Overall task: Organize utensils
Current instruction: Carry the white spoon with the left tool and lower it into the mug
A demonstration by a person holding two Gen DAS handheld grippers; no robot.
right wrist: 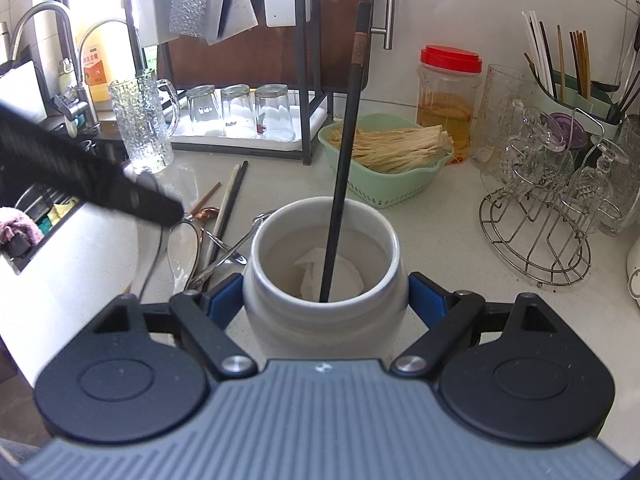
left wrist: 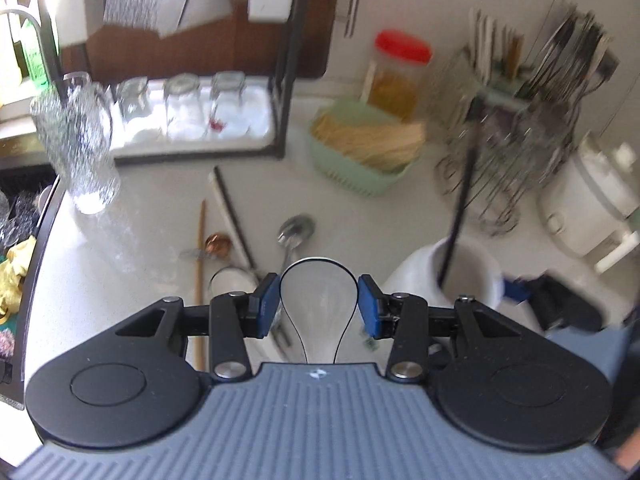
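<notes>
My left gripper [left wrist: 319, 300] is shut on a clear spoon with a black rim [left wrist: 320, 324], its bowl pinched between the blue pads above the counter. My right gripper [right wrist: 326, 300] is shut on a white ceramic jar [right wrist: 324, 332]. A black chopstick [right wrist: 344, 152] stands in the jar on a crumpled paper. The jar [left wrist: 452, 276] is right of the left gripper. Loose on the counter lie a metal spoon [left wrist: 294, 232], a copper spoon [left wrist: 218, 242], a wooden chopstick [left wrist: 200, 272], paired chopsticks [left wrist: 232, 216] and another clear spoon [right wrist: 182, 248].
A green basket of sticks [right wrist: 384, 188] sits behind the jar, beside a red-lidded jar [right wrist: 448, 100]. A wire rack of glasses [right wrist: 540, 208] and a utensil holder [right wrist: 572, 92] stand right. A glass mug [right wrist: 140, 124], a tumbler tray [right wrist: 240, 112] and the sink [right wrist: 36, 204] are left.
</notes>
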